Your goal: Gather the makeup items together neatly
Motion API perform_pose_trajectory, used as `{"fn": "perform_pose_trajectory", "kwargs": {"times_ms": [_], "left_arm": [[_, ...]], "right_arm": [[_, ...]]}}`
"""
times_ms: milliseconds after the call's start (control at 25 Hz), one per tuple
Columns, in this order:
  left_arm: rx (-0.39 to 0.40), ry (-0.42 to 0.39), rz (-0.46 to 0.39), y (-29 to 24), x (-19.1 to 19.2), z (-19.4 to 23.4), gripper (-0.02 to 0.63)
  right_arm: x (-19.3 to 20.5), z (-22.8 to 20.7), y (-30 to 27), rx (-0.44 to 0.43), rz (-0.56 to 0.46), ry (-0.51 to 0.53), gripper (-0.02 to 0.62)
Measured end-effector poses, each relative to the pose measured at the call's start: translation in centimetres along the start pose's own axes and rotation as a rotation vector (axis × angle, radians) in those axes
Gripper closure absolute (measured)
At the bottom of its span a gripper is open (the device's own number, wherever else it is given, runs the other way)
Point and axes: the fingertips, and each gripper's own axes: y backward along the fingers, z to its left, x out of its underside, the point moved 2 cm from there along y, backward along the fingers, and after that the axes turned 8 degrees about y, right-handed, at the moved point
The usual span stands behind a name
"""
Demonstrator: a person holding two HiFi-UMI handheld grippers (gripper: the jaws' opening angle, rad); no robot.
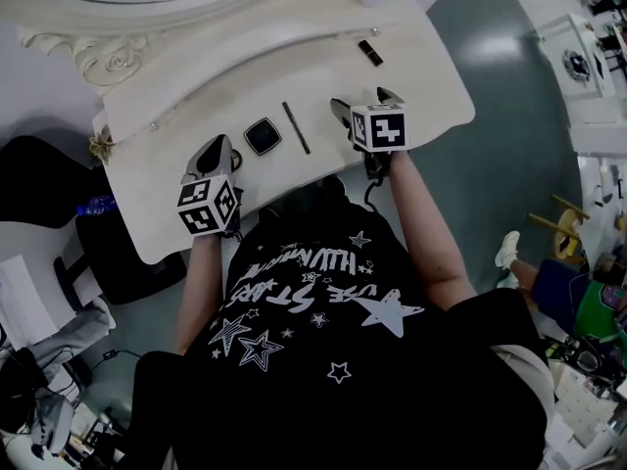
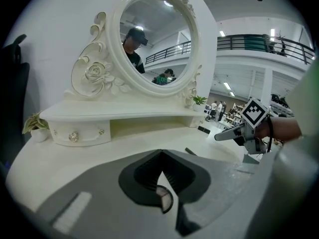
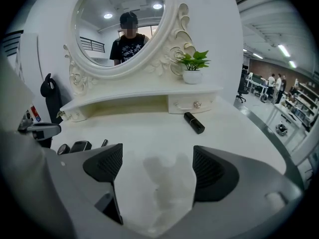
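White bench point(image 1: 196, 96) under mirror point(image 2: 154, 39) | left fingers point(image 2: 99, 203) closed, probably empty | right fingers point(image 3: 239, 183) wide, empty | step: between pickups | next I'd bring far lipstick point(image 1: 370, 53) to compact point(image 1: 263, 135) and pencil point(image 1: 297, 127)
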Motion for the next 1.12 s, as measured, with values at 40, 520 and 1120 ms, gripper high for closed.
{"fn": "perform_pose_trajectory", "kwargs": {"times_ms": [40,520,1120], "left_arm": [[-0.004,-0.002,0.005,-0.2,0.2,-0.4,0.604],[-0.070,0.008,-0.012,-3.0,-0.4,-4.4,0.604],[-0.211,0.097,-0.039,-3.5,0.5,-5.7,0.604]], "right_arm": [[0.1,-0.6,-0.1,0.001,0.003,0.002,0.126],[-1.5,-6.0,-2.8,-0.036,-0.001,0.041,0.133],[-3.8,-9.6,-7.0,-0.079,0.048,0.133,0.305]]}}
